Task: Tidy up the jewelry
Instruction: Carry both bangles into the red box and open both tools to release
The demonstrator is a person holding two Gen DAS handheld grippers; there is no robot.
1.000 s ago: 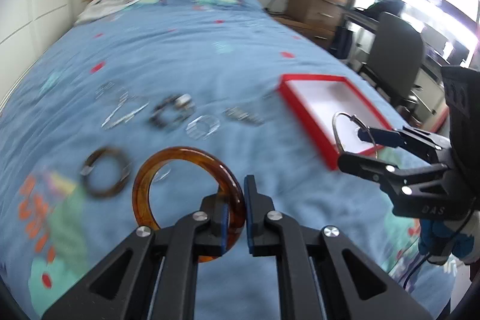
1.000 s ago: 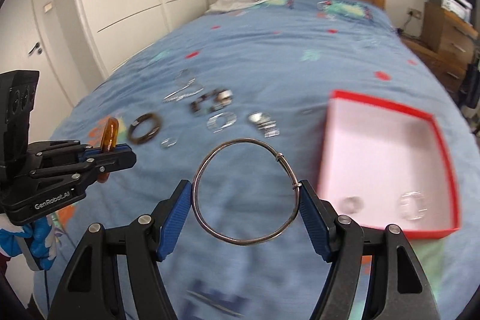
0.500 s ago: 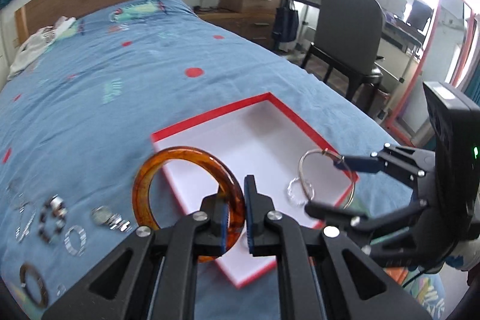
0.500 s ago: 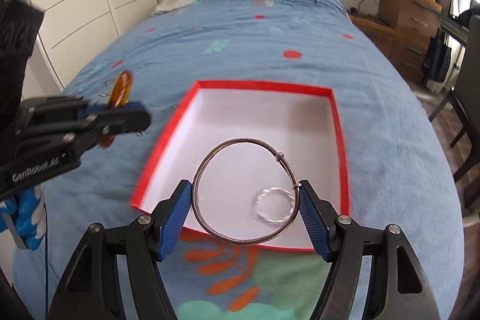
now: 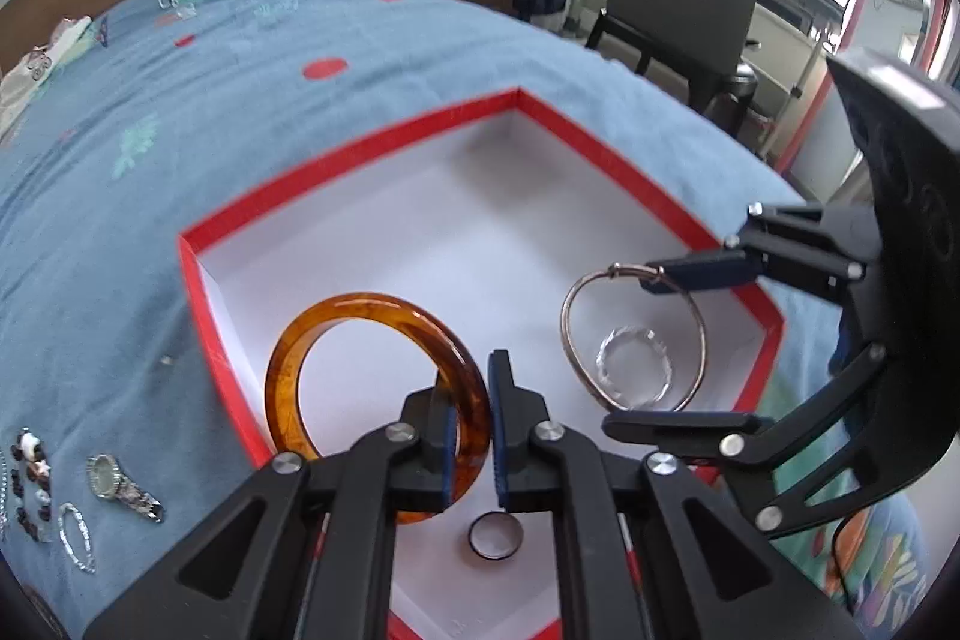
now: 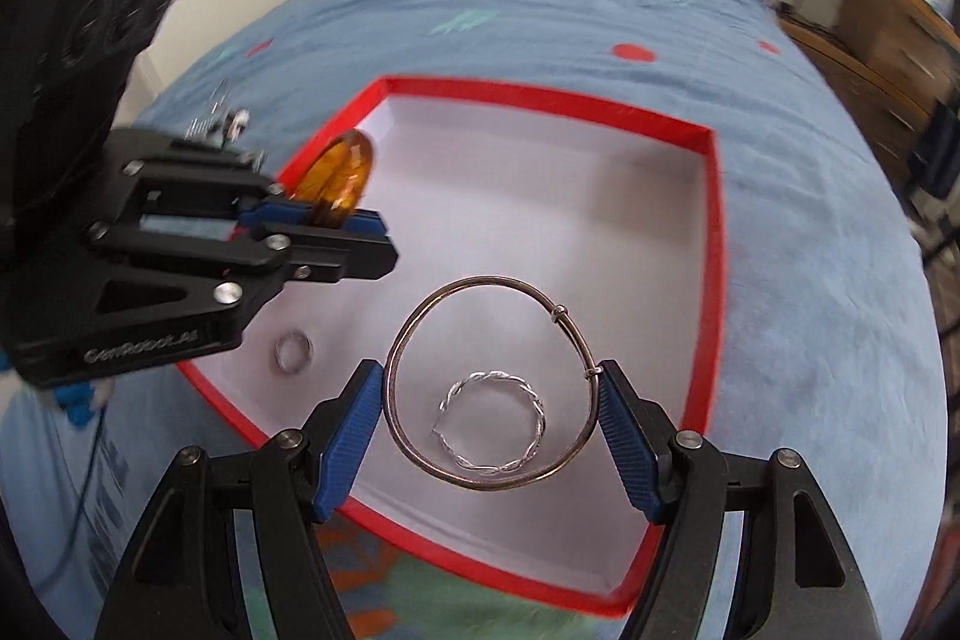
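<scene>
Over a red-edged box (image 5: 198,274) on a bed, the left gripper (image 5: 471,436) pinches a stiff, slick amber bangle (image 5: 336,316) by its rim; the right gripper (image 6: 489,436) spans a thin, springy wire bangle (image 6: 480,286) across its width.

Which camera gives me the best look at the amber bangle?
Left wrist: the amber bangle faces the lens as a near-full ring, pinched in the left claw. The right wrist view shows it only edge-on and blurred.
</scene>
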